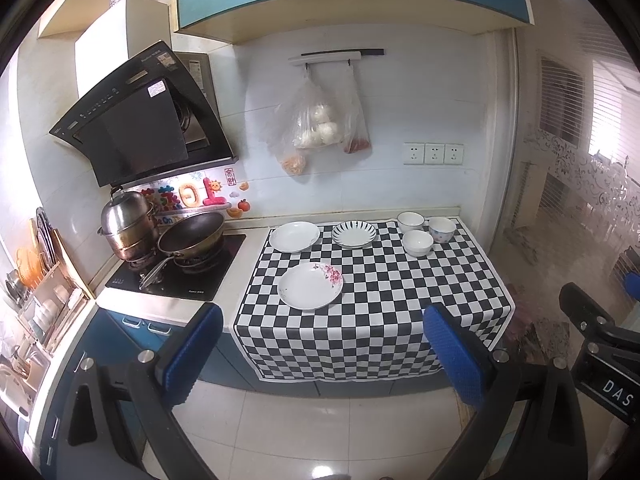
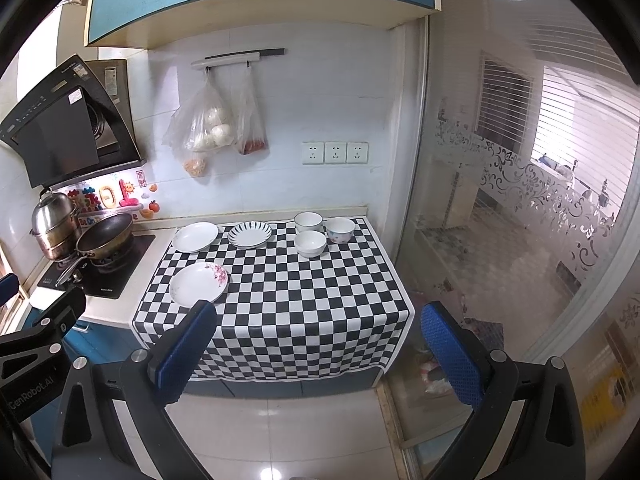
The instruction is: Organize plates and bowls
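Note:
On the checkered cloth [image 1: 400,304] lie three plates: a floral plate [image 1: 310,286] [image 2: 198,284] near the front, a plain white plate [image 1: 294,236] [image 2: 195,237] and a striped plate [image 1: 354,233] [image 2: 250,234] at the back. Three bowls stand at the back right: a white bowl [image 1: 410,222] [image 2: 308,222], a floral bowl [image 1: 442,229] [image 2: 340,229] and a white bowl [image 1: 417,243] [image 2: 310,243] in front. My left gripper [image 1: 324,328] and right gripper [image 2: 320,324] are open and empty, held back from the counter's front edge.
A stove [image 1: 180,268] with a frying pan [image 1: 191,232] and steamer pot [image 1: 128,224] is left of the cloth. A dish rack [image 1: 44,300] stands far left. Bags [image 1: 320,124] hang on the wall. A glass door [image 2: 520,220] is on the right.

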The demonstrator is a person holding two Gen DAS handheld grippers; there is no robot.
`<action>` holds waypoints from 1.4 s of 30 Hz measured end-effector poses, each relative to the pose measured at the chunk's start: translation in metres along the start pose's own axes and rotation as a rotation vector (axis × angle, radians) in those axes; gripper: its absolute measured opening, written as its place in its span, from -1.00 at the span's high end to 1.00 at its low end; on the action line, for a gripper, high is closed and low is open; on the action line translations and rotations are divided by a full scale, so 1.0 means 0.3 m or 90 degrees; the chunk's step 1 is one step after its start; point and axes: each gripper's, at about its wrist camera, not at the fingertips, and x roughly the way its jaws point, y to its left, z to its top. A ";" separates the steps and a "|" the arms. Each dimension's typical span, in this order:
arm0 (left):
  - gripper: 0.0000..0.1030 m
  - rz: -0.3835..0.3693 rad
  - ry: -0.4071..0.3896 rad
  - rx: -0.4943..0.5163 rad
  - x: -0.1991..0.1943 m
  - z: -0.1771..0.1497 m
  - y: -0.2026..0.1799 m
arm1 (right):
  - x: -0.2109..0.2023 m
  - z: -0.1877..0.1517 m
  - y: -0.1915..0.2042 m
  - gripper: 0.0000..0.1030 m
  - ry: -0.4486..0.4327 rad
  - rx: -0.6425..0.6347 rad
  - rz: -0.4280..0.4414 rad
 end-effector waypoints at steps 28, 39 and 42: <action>-0.99 0.016 0.004 -0.010 0.042 -0.012 0.032 | 0.048 0.001 0.030 -1.00 0.007 0.008 0.015; -0.99 0.062 0.013 -0.030 0.224 0.009 0.027 | 0.291 0.029 0.025 -1.00 0.035 0.026 0.035; -0.99 0.079 0.020 -0.039 0.289 0.021 0.023 | 0.368 0.051 0.039 -1.00 0.041 0.014 0.044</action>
